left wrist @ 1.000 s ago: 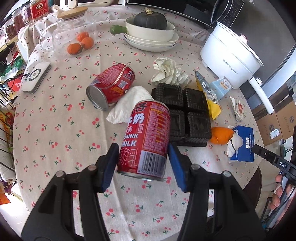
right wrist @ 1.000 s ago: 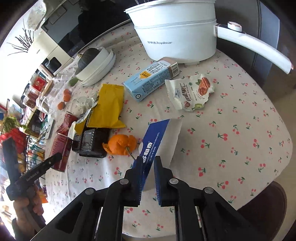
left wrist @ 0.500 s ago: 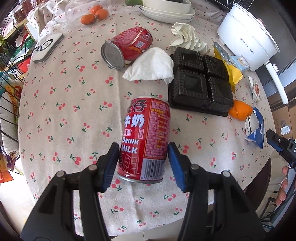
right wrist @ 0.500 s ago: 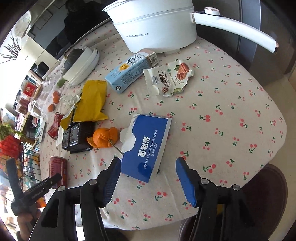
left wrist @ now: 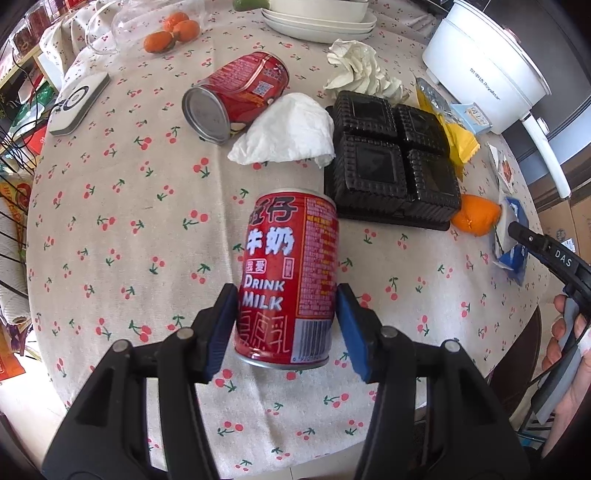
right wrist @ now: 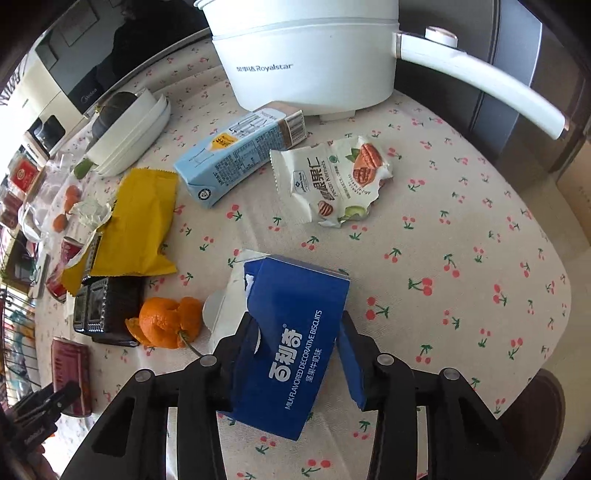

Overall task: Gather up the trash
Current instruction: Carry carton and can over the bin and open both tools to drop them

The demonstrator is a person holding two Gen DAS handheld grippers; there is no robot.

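My left gripper [left wrist: 286, 325] is shut on an upright red milk can [left wrist: 291, 266], held above the cherry-print tablecloth [left wrist: 122, 229]. My right gripper [right wrist: 295, 354] straddles a torn blue biscuit box [right wrist: 295, 314] lying on the cloth. Its jaws are closing, and a narrow gap still shows at the right pad. More trash lies around: a second red can [left wrist: 236, 96] on its side, a white tissue [left wrist: 288, 133], crumpled paper [left wrist: 358, 66], a black plastic tray [left wrist: 391, 162], orange peel [right wrist: 166, 325], a yellow wrapper [right wrist: 136, 221], a milk carton [right wrist: 236, 158] and a nut wrapper [right wrist: 332, 181].
A white electric pot [right wrist: 306, 55] with a long handle stands at the back right. Stacked plates [left wrist: 317, 22], a glass jar with oranges [left wrist: 166, 29] and a white device [left wrist: 77, 103] sit at the far side. The table edge curves close below both grippers.
The right gripper let go of the blue box, which now lies flat. It opened wide, sank over the box and is narrowing again. The left gripper tilted further down, still holding the can.
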